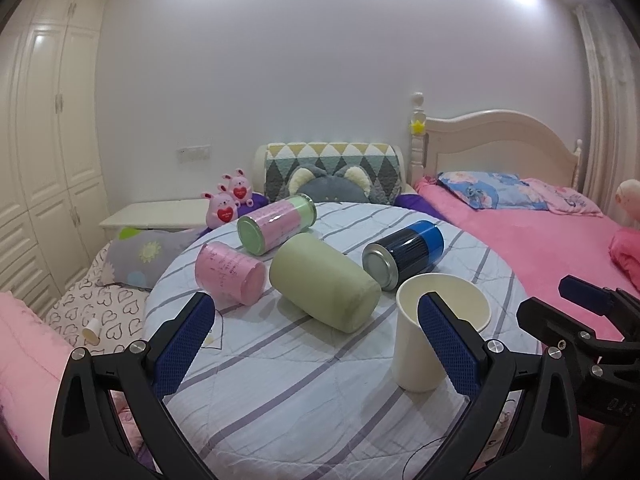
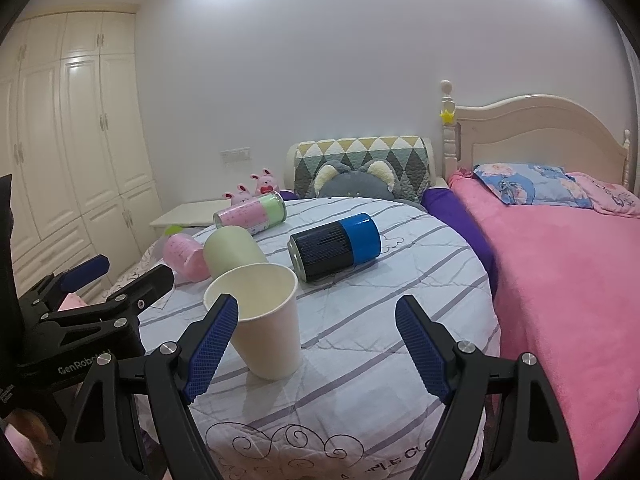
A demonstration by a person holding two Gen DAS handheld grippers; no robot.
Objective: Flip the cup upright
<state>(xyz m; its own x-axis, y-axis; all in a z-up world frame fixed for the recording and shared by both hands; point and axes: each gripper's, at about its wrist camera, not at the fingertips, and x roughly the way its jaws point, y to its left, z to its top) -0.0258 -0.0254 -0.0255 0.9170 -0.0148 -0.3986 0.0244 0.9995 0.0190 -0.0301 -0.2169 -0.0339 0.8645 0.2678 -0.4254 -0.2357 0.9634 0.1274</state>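
Note:
A cream paper cup (image 1: pixel 424 344) stands upright, mouth up, on the round striped table (image 1: pixel 300 400); it also shows in the right wrist view (image 2: pixel 266 320). My left gripper (image 1: pixel 316 344) is open and empty, with its right finger in front of the cup. My right gripper (image 2: pixel 316 348) is open and empty, with its left finger just in front of the cup. A green cup (image 1: pixel 324 282), a pink cup (image 1: pixel 230 278), a pink-green can (image 1: pixel 276 224) and a blue-black can (image 1: pixel 404 254) lie on their sides behind.
A pink bed (image 2: pixel 560 280) lies to the right of the table. A cushioned chair with a grey plush (image 1: pixel 332 178) stands behind it. A white wardrobe (image 1: pixel 48 160) is at the left, with bedding and a small white cup (image 1: pixel 92 330) below.

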